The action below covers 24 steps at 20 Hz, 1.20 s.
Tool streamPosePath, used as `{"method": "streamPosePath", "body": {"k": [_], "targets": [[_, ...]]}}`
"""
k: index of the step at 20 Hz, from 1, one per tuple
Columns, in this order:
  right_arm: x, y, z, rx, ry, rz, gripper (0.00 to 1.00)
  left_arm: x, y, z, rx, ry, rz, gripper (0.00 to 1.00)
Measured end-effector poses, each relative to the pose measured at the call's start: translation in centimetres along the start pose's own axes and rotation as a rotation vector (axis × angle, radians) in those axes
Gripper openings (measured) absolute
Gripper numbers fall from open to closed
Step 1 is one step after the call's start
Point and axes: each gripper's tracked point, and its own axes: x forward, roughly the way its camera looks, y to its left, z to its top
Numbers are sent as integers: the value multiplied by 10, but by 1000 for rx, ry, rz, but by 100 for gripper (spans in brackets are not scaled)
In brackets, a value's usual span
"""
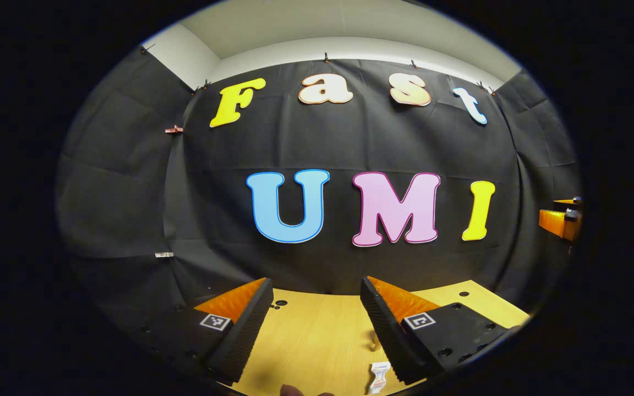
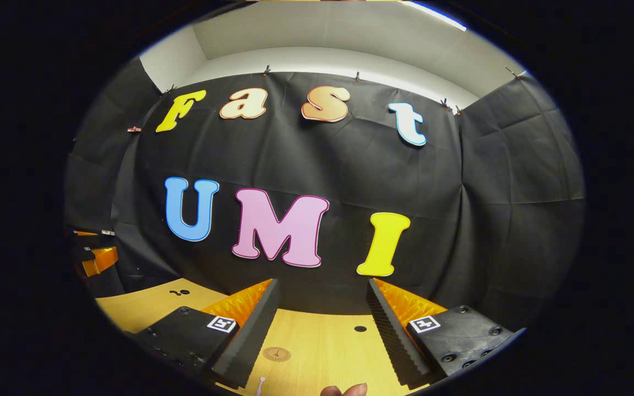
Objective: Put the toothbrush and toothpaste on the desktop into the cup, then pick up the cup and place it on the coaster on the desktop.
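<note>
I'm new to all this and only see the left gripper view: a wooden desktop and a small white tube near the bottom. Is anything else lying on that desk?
Observer: Yes. In the right gripper view a round brown disc lies flat on the desktop, between the open fingers of the right gripper.
Operator: Any toothbrush?
Observer: A thin white tip pokes in at that view's bottom edge. Too little of it shows to name it.
Operator: Where's my gripper from there?
Observer: The left gripper sits at the far left.
</note>
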Motion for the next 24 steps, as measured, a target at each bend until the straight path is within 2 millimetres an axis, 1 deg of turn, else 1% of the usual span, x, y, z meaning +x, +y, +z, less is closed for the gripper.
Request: {"method": "streamPosePath", "body": {"k": [3, 6, 8, 9, 10, 13, 14, 15, 18, 21, 23, 24], "targets": [[0, 0, -1, 3, 1, 1, 97, -2, -2, 0, 2, 4, -1, 98], [-1, 2, -7, -1, 12, 9, 97, -3, -7, -6, 10, 18, -13, 99], [-4, 3, -13, -6, 24, 12, 97, -5, -16, -18, 11, 51, -37, 98], [-5, 4, -17, -10, 31, 13, 89, -5, -22, -28, 13, 77, -54, 98], [-6, 4, -19, -13, 37, 14, 97, -6, -28, -41, 16, 108, -69, 98], [-11, 4, -30, -14, 61, 18, 97, -9, -51, -88, 10, 226, -109, 98], [-13, 4, -35, -14, 73, 19, 89, -9, -60, -106, 6, 269, -123, 98], [-15, 4, -39, -13, 85, 19, 97, -9, -69, -122, 5, 308, -137, 99], [-20, 0, -51, -16, 115, 18, 97, -8, -98, -173, 28, 424, -193, 98], [-23, -9, -60, -27, 140, 11, 97, -7, -126, -227, 50, 573, -254, 98], [-23, -18, -65, -37, 152, 1, 97, -7, -135, -260, 66, 660, -265, 98], [-23, -23, -68, -41, 158, -3, 96, -6, -139, -273, 79, 694, -267, 96]]}}
